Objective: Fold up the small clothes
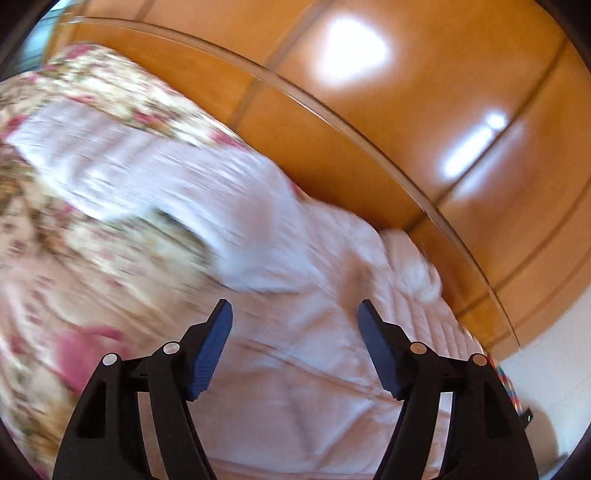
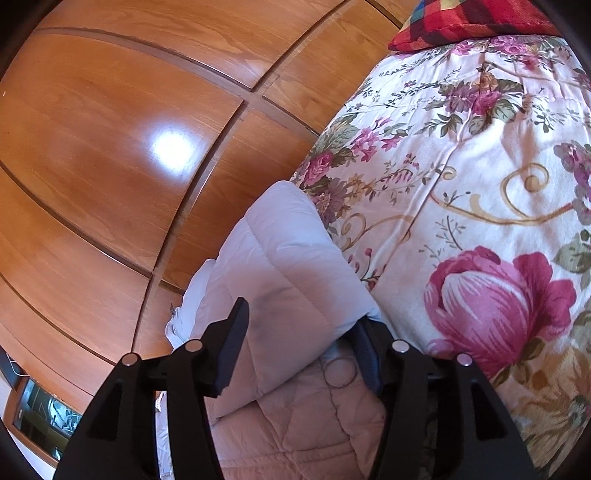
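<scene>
A pale pink quilted garment (image 1: 280, 258) lies on a floral bedspread (image 1: 74, 258); the left wrist view is blurred by motion. My left gripper (image 1: 294, 314) is open and empty just above the garment. In the right wrist view the same garment (image 2: 288, 266) is folded over along the bed edge. My right gripper (image 2: 301, 321) is wide open, with the folded layer lying between its fingers. The right finger is partly hidden under the cloth.
The bedspread (image 2: 480, 203) covers the bed to the right. A red plaid pillow (image 2: 472, 18) lies at the far end. Glossy wooden wardrobe doors (image 2: 129, 147) stand close beside the bed, also in the left wrist view (image 1: 406, 110).
</scene>
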Action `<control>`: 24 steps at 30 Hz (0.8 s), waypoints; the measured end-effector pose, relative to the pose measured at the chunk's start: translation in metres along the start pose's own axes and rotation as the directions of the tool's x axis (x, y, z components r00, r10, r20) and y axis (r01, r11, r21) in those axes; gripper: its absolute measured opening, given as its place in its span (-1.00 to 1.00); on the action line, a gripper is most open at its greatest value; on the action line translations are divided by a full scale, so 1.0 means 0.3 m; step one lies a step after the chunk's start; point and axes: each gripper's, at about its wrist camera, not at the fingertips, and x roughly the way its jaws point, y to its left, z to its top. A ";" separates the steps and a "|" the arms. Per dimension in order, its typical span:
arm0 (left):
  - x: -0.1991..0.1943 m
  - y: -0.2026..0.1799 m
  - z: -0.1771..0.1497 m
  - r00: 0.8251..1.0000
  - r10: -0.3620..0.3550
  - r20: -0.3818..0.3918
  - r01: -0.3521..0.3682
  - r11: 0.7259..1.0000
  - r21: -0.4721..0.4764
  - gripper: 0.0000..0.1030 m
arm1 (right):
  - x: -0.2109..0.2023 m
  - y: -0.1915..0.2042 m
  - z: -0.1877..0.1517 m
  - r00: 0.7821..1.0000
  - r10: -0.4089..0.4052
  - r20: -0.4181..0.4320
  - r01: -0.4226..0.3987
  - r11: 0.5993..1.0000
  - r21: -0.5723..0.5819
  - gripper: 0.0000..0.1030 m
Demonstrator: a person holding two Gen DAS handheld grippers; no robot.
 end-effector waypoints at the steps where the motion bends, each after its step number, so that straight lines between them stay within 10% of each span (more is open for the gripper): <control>1: -0.023 0.042 0.020 1.000 0.025 0.019 -0.024 0.999 -0.027 0.50 | 0.001 0.004 0.000 1.000 -0.002 -0.002 0.002 1.000 -0.006 0.16; 13: -0.116 0.514 0.256 0.964 0.260 0.059 -0.219 0.898 -0.382 0.51 | -0.052 0.168 -0.058 0.960 -0.263 -0.095 0.235 0.942 -0.239 0.43; 17: -0.080 0.632 0.291 0.957 0.289 0.009 -0.249 0.841 -0.480 -0.07 | -0.103 0.219 -0.131 0.966 -0.250 -0.061 0.211 0.906 -0.367 0.45; 24: -0.022 0.691 0.347 0.950 0.308 0.041 -0.253 0.843 -0.476 -0.12 | -0.075 0.203 -0.179 0.976 -0.210 -0.059 0.172 0.908 -0.383 0.64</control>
